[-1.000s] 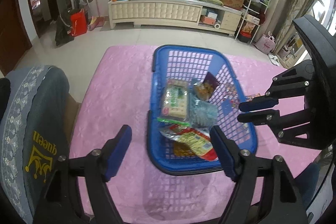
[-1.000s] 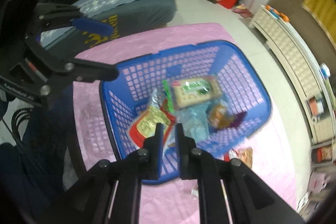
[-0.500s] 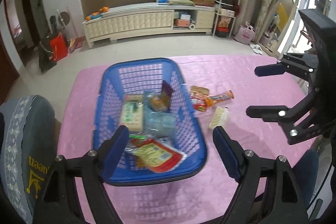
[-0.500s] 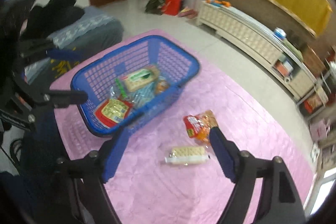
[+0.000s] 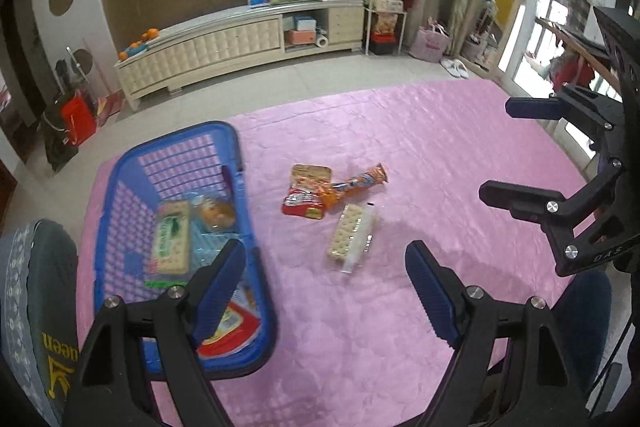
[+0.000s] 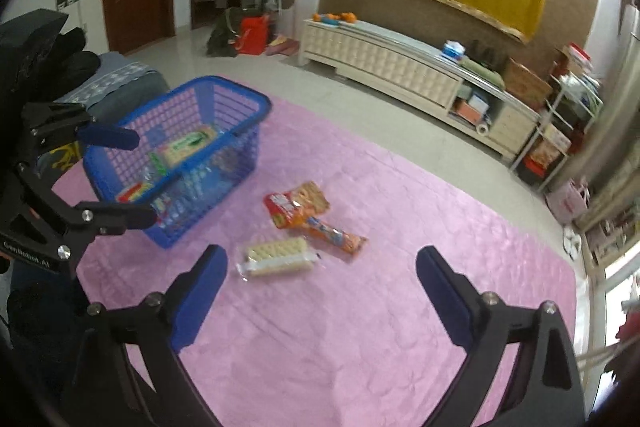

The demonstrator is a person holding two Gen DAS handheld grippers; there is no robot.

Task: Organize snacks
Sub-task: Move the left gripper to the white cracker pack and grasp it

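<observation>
Three loose snacks at frame centre on pink cloth: cracker pack, red packet, orange tube. Blue basket upper left, partly filled. Right gripper opening wide, empty, apparently lined up for the crackers. Left gripper wide, empty.

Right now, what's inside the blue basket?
Inside the blue basket lie a green-labelled cracker pack, a clear bag with something brown and a red and yellow packet, partly hidden by the left gripper's finger. Anything underneath them is covered.
</observation>
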